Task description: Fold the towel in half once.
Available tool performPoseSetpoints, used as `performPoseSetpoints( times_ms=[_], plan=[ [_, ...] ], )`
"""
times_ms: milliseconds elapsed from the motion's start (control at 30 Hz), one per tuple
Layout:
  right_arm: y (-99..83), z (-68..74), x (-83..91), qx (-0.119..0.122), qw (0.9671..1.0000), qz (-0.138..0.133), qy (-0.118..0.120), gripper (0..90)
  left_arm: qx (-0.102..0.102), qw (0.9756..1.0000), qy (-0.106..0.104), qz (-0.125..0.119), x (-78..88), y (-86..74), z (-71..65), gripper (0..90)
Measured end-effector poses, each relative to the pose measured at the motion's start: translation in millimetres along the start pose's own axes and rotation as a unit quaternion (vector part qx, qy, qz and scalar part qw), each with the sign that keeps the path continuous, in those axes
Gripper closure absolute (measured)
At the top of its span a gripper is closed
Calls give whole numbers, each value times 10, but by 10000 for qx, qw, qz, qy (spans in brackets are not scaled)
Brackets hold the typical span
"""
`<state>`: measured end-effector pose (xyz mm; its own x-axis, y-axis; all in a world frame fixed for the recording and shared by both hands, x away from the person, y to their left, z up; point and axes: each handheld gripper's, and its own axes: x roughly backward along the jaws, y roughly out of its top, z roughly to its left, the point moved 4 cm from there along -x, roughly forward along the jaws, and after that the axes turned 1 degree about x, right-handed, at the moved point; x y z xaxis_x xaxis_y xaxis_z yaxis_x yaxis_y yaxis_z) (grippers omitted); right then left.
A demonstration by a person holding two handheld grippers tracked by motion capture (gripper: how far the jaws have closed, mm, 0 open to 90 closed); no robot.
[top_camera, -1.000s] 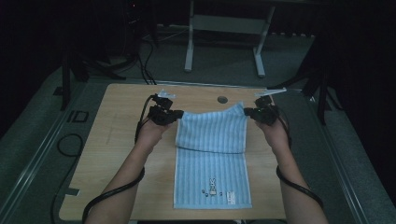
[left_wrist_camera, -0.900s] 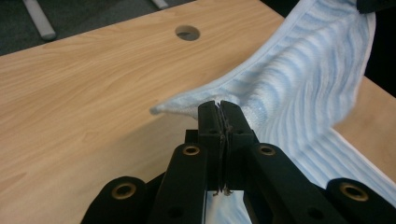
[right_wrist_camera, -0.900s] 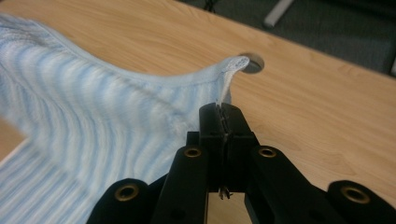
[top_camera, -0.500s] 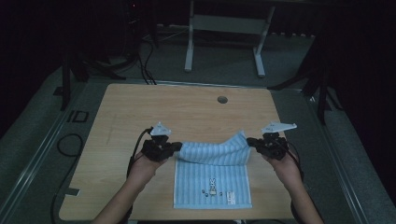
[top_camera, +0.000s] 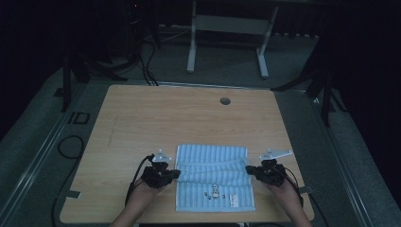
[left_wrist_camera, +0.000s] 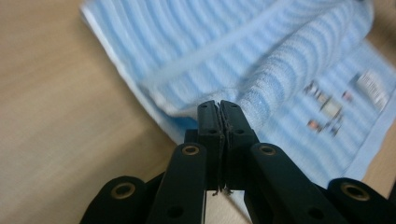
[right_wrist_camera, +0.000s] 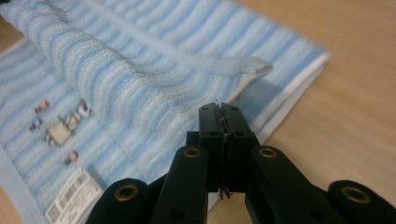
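Seen from above, a blue striped towel (top_camera: 213,177) lies half-folded on the wooden table (top_camera: 142,123) between the left gripper (top_camera: 174,174) and right gripper (top_camera: 250,171), while each gripper's own camera reveals jaws clenched on a towel corner.

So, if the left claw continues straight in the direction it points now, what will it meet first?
Most likely the blue striped towel. The left claw is shut, and the raised fold of the towel lies directly ahead of its tips, seemingly already touching, though depth is hard to judge.
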<state>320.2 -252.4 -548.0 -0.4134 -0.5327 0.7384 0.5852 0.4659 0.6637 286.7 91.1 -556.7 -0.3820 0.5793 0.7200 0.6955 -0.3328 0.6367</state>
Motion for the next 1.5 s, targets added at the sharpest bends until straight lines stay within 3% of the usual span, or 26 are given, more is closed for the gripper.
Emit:
performPoseSetpoints(
  times_ms=[167, 300, 333, 400, 467, 533, 600, 733, 867, 1000, 1100, 1167, 1267, 1333, 1467, 1500],
  plan=[
    [-182, 29, -70, -90, 9998, 167, 101, 883, 63, 9998, -33, 202, -121, -139, 5, 870],
    [-232, 8, -104, -222, 9994, 186, 183, 870, 198, 9993, -187, 267, -136, -161, 18, 860],
    [-232, 8, -107, -258, 9992, 203, 207, 849, 184, 9990, -243, 334, -130, -158, 16, 830],
    [-208, -3, -85, -230, 9994, 219, 139, 803, 25, 9987, -215, 467, -106, -132, 20, 656],
    [-158, -25, -47, -166, 9997, 171, 35, 715, -176, 9987, 84, 465, -86, -85, 54, 532],
    [-81, -74, 3, -205, 9997, 64, -111, 688, -168, 9988, 72, 448, -70, -12, 118, 446],
    [-8, -118, 17, -249, 9996, 36, -157, 645, -254, 9986, 170, 430, -63, 72, 192, 446],
    [110, -210, -80, -401, 9989, 161, -169, 584, -224, 9989, 139, 396, -116, 209, 308, 457],
    [125, -259, -190, -401, 9984, 300, -263, 581, -287, 9984, 149, 466, -214, 274, 355, 471],
    [78, -257, -297, -380, 9979, 477, -216, 727, -426, 9972, 160, 588, -325, 317, 362, 493],
    [91, -230, -272, -261, 9985, 419, -243, 790, -549, 9964, 243, 600, -349, 322, 343, 568],
    [124, -201, -225, -181, 9988, 351, -291, 801, -590, 9964, 290, 529, -334, 338, 331, 671],
    [192, -179, -143, -93, 9992, 221, -311, 806, -628, 9972, 161, 377, -287, 375, 307, 843],
    [243, -175, -80, -63, 9994, 144, -310, 806, -651, 9973, -17, 337, -248, 401, 282, 894],
    [314, -161, 10, -30, 9996, 18, -282, 806, -838, 9954, -100, 463, -231, 430, 223, 876],
    [333, -153, 31, 9, 9996, -15, -292, 806, -971, 9932, 173, 620, -277, 443, 214, 876]
  ],
)
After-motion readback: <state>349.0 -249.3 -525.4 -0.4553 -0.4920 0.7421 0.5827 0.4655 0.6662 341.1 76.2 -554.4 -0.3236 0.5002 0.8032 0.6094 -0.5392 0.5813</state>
